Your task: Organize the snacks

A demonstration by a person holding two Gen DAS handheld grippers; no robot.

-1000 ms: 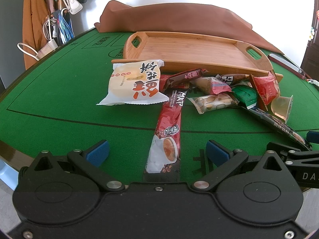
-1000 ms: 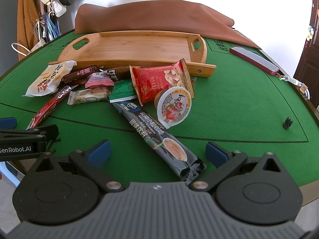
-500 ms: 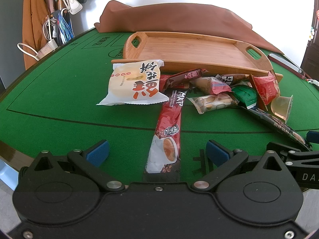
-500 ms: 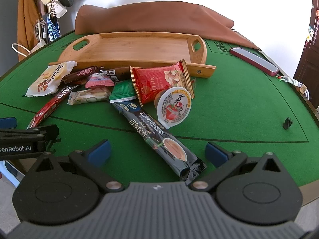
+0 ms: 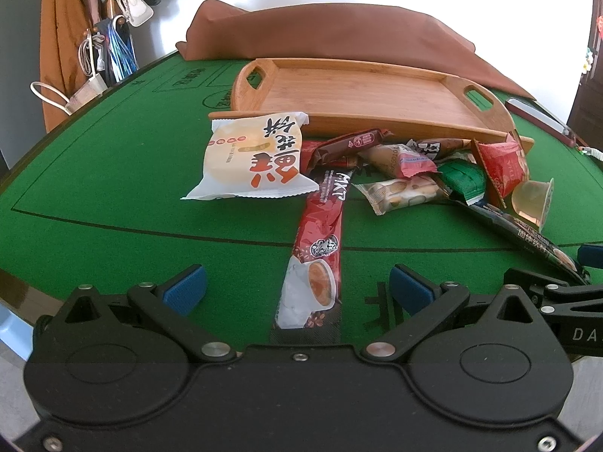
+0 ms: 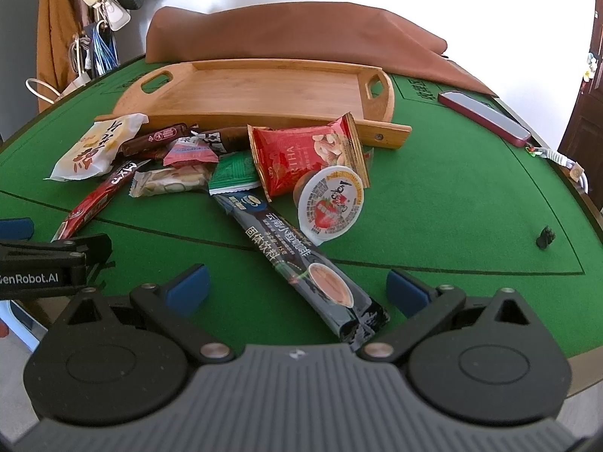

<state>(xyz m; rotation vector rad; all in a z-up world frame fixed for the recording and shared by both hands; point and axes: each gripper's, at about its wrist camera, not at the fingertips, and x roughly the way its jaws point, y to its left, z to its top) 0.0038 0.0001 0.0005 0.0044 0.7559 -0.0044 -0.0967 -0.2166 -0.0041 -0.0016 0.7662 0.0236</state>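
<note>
A pile of snacks lies on the green table in front of an empty bamboo tray (image 5: 361, 94) (image 6: 256, 86). A white pastry packet (image 5: 252, 158) is at the pile's left; a red coffee stick (image 5: 320, 248) points toward my left gripper (image 5: 297, 286), which is open with the stick's near end between its fingers. In the right wrist view a dark drink-mix stick (image 6: 301, 256) runs toward my open right gripper (image 6: 297, 286). A jelly cup (image 6: 329, 201) leans on a red nut packet (image 6: 309, 158). Smaller wrapped snacks lie between.
A brown cloth (image 6: 294, 34) is heaped behind the tray. A red phone (image 6: 484, 116) lies at the far right and a small black object (image 6: 545, 235) near the right edge. Bags and clothes hang at the far left (image 5: 113, 19).
</note>
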